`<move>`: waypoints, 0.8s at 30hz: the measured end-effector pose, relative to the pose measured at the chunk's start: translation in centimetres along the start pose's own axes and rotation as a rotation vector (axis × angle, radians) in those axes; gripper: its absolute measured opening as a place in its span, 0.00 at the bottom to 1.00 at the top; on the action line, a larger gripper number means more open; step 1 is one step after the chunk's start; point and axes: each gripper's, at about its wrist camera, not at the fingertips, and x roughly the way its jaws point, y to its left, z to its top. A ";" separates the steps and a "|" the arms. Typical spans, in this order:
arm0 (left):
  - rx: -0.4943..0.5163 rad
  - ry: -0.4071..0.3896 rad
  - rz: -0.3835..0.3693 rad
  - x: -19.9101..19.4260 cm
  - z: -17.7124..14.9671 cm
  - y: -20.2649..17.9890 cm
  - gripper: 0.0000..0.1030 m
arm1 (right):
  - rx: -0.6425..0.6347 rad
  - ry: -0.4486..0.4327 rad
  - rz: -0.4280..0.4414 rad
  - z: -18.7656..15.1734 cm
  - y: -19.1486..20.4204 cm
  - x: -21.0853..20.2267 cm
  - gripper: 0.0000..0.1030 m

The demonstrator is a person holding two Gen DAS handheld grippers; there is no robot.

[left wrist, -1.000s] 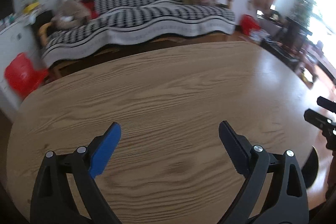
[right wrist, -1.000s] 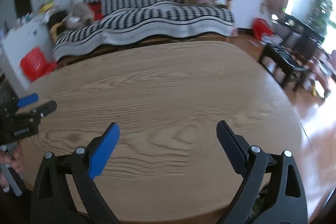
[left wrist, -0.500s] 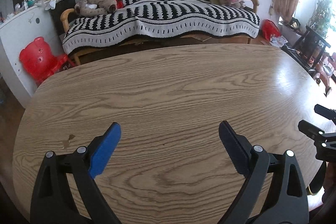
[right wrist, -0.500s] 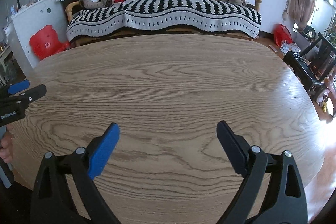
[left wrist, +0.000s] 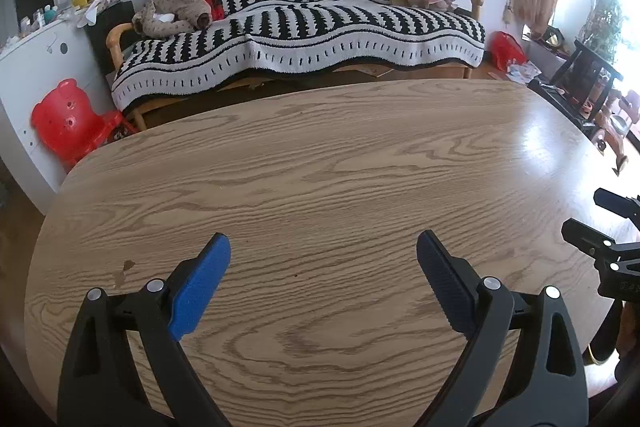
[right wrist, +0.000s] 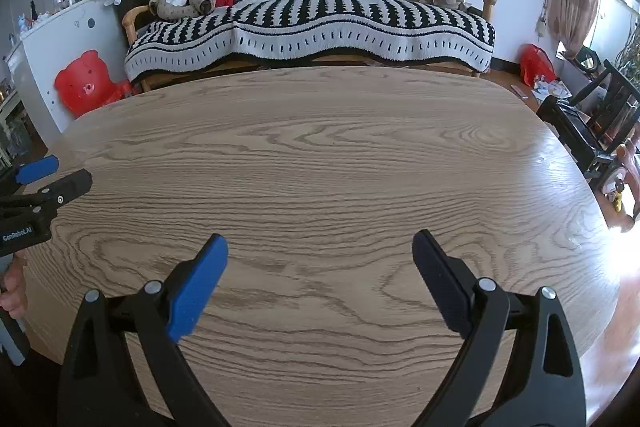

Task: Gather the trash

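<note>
While no trash shows on the bench [left wrist: 320, 167], the left claw [left wrist: 323, 255] hangs spread and empty over its near edge; the right claw [right wrist: 320, 253], likewise spread and empty, hangs alongside, apparently poised for searching.

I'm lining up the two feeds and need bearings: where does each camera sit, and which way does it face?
Left wrist view: on the left tool, looking along its open fingers over the wooden table toward the striped sofa; the right tool pokes in at the right edge.
Right wrist view: on the right tool, facing the same way; the left tool and a hand show at left.
Shared: table, sofa, red chair, each other's tool.
</note>
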 end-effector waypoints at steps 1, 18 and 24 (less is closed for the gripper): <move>0.000 0.000 0.000 0.0 0.0 0.0 0.89 | 0.000 -0.001 0.000 0.0 -0.1 -0.1 0.88; 0.002 0.001 0.000 0.0 0.0 0.0 0.89 | 0.006 -0.004 -0.005 -0.1 -0.3 -0.4 0.88; 0.001 0.000 -0.001 0.1 0.0 0.0 0.89 | 0.004 -0.004 -0.006 -0.2 -0.2 -0.5 0.88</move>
